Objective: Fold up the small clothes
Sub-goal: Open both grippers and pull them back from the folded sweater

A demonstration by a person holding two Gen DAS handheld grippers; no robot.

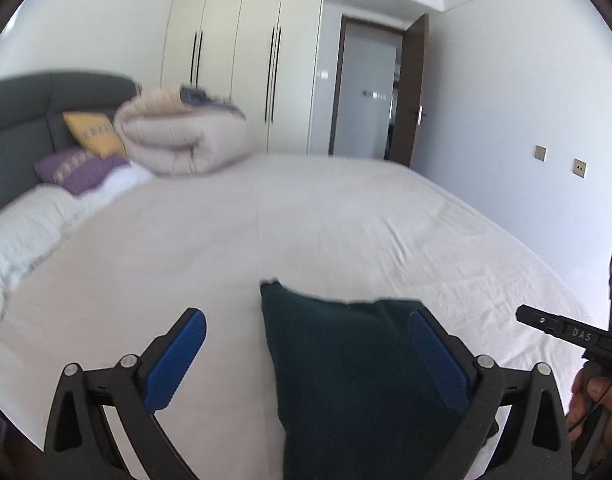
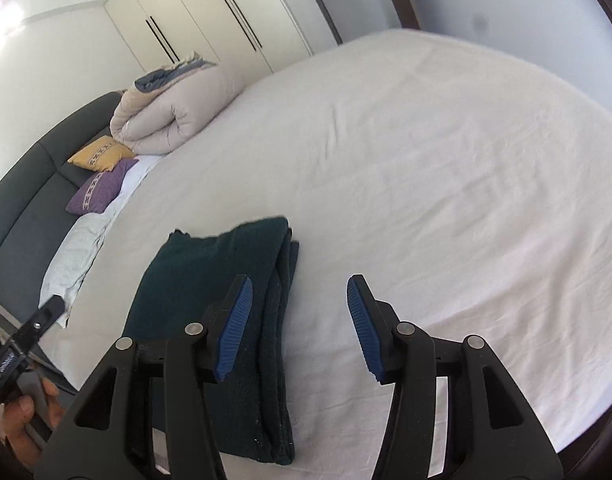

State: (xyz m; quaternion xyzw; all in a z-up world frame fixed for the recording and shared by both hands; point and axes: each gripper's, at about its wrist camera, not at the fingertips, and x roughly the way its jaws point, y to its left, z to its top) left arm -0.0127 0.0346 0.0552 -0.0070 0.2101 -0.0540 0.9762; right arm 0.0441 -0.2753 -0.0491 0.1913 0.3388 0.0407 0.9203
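Note:
A dark green knitted garment [image 1: 346, 368] lies folded into a narrow rectangle on the white bed sheet [image 1: 306, 220]. My left gripper [image 1: 306, 340] is open and empty, with its right finger over the garment's right edge. In the right wrist view the same garment [image 2: 209, 300] shows stacked layers along its right edge. My right gripper [image 2: 297, 320] is open and empty above that edge, its left finger over the cloth and its right finger over bare sheet. Part of the right gripper [image 1: 566, 332] shows at the left wrist view's right edge.
A rolled beige duvet [image 1: 181, 136], a yellow cushion [image 1: 93, 132], a purple cushion [image 1: 77, 168] and a white pillow [image 1: 21, 232] lie by the dark headboard [image 1: 21, 120]. White wardrobes [image 1: 241, 60] and an open door [image 1: 414, 92] stand beyond the bed.

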